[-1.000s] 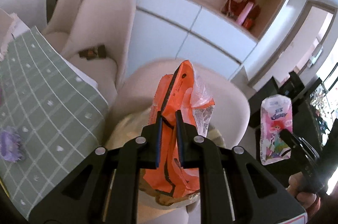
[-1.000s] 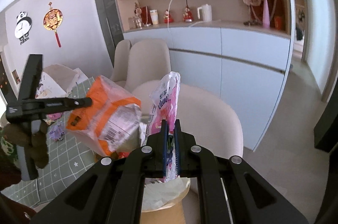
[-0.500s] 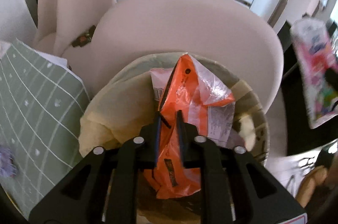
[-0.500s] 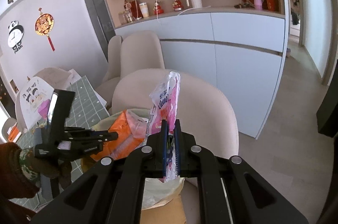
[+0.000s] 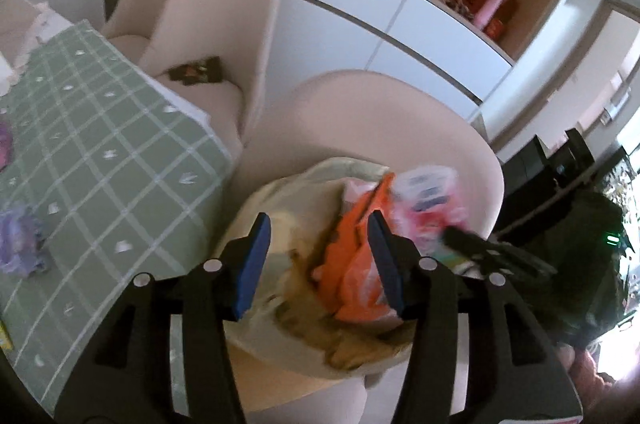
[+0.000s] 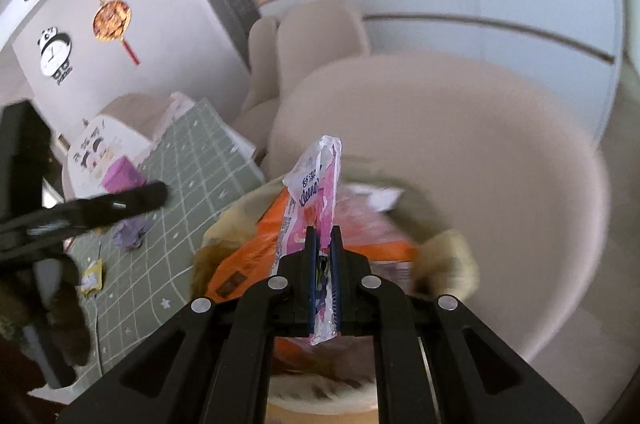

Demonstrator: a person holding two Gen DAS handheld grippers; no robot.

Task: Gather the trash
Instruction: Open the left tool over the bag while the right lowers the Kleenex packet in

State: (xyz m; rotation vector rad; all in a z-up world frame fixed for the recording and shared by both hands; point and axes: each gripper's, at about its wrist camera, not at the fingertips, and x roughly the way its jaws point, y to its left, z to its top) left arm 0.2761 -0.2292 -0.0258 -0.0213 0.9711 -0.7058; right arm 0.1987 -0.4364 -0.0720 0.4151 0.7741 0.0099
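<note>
My left gripper [image 5: 318, 248] is open and empty above a bin lined with a pale yellow bag [image 5: 280, 208]. An orange snack bag [image 5: 354, 276] lies inside the bin between the jaws. My right gripper [image 6: 325, 248] is shut on a pink and white Kleenex wrapper [image 6: 316, 184] and holds it over the bin [image 6: 224, 228], above the orange bag [image 6: 248, 256]. The wrapper also shows in the left wrist view [image 5: 428, 200], blurred, with the right gripper's fingers [image 5: 480, 248] beside it. The left gripper shows in the right wrist view [image 6: 100, 210] at the left.
A green checked tablecloth [image 5: 80, 152] covers the table at the left, with a purple crumpled scrap [image 5: 16, 236] and a small yellow wrapper [image 6: 92, 276] on it. A beige chair [image 5: 380, 120] stands behind the bin, another [image 5: 216, 16] with a dark wrapper [image 5: 196, 70] on its seat.
My left gripper opened and let the orange bag drop into the bin, then drew back. My right gripper moved down over the bin with the wrapper.
</note>
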